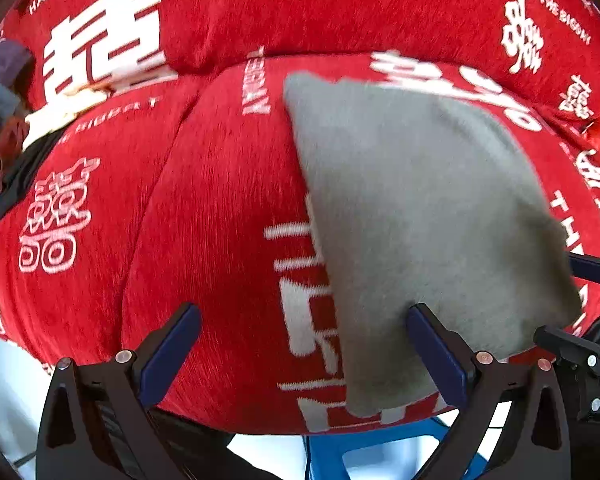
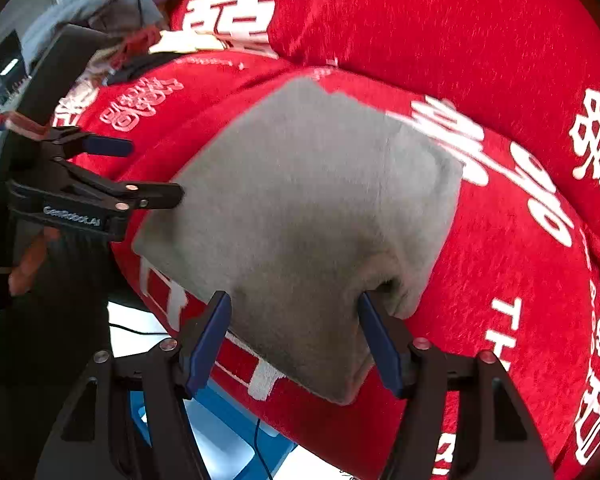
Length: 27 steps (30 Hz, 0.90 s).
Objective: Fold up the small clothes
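Small grey garment [image 2: 300,216], folded into a flat rectangle, lying on red printed fabric [image 2: 480,272]

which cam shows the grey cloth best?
Right wrist: the whole grey cloth lies folded on the red cover, all edges visible, a fold by the right gripper. Left wrist shows the cloth from one side, its near edge partly behind a finger.

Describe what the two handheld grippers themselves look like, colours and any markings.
Both grippers are black, angular plastic with dark blue pads lining the fingers and small copper-coloured pivot pins. The right gripper shows this; the left gripper, seen from the side, carries white lettering on its body, too blurred to read surely.
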Each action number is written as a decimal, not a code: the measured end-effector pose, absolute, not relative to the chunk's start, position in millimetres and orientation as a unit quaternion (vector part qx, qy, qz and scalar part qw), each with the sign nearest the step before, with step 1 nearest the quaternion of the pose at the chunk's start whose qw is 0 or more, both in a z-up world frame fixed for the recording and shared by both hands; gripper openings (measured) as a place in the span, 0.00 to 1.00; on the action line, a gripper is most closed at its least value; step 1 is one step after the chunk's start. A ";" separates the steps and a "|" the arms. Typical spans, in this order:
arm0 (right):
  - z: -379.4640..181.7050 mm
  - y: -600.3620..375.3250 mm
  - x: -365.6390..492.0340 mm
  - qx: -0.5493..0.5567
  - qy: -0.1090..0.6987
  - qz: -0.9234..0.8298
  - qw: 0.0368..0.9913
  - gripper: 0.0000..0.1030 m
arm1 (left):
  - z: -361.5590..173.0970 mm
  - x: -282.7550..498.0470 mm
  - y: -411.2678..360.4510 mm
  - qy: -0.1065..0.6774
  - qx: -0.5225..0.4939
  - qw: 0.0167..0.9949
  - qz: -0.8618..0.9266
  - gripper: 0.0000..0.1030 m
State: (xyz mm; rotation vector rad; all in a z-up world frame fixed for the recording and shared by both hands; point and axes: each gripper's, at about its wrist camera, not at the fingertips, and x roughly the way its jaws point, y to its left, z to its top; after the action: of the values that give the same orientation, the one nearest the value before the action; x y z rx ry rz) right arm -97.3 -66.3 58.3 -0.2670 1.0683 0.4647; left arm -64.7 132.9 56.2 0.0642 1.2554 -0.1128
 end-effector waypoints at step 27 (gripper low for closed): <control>43.3 -61.5 -74.4 -0.113 0.522 0.207 0.820 0.68 | 66.1 -50.9 107.2 0.590 0.053 0.805 -0.030 1.00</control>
State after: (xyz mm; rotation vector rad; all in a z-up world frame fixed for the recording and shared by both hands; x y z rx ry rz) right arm -74.4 -61.5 43.3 -0.2417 1.1111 0.4416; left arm -50.9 107.2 66.2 0.1130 1.2638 -0.0634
